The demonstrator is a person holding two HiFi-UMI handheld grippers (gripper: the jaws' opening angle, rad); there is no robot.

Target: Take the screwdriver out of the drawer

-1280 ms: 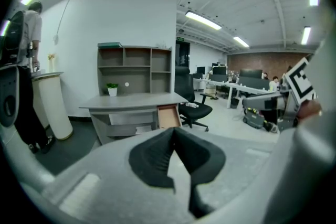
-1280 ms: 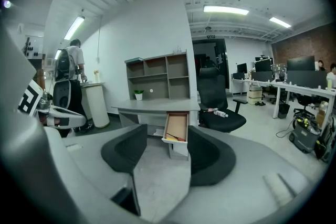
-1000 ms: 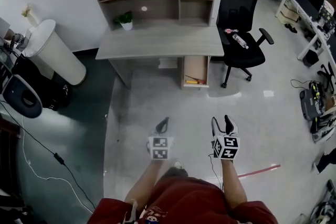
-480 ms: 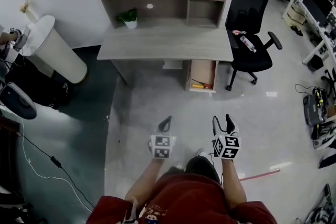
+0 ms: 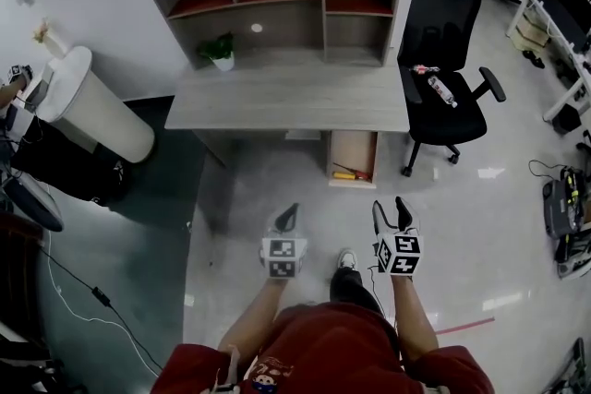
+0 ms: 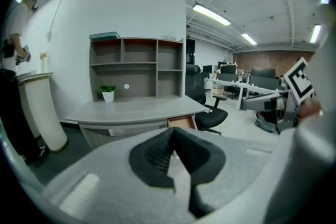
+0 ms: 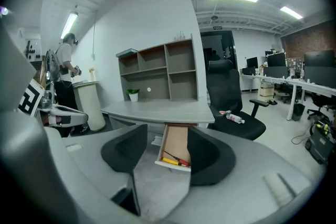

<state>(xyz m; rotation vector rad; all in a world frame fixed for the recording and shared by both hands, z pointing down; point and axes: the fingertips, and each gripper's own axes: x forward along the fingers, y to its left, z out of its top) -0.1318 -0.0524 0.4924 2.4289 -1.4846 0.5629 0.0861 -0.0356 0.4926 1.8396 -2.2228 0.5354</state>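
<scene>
Right gripper (image 5: 391, 210): jaws spread, empty. Left gripper (image 5: 287, 218): jaws pressed together, empty. Both hang well short of the open drawer (image 5: 352, 183) under the right end of the desk (image 5: 286, 97), where the screwdriver (image 5: 351, 172) lies untouched. Approach, grasp and lift all remain. Only floor (image 5: 305, 194) lies between; a chair (image 5: 443, 101) stands right of the drawer, apparently clear of the path.

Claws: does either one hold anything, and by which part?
Nothing is held: left claw shut on nothing, right claw open, screwdriver lying in the drawer.
</scene>
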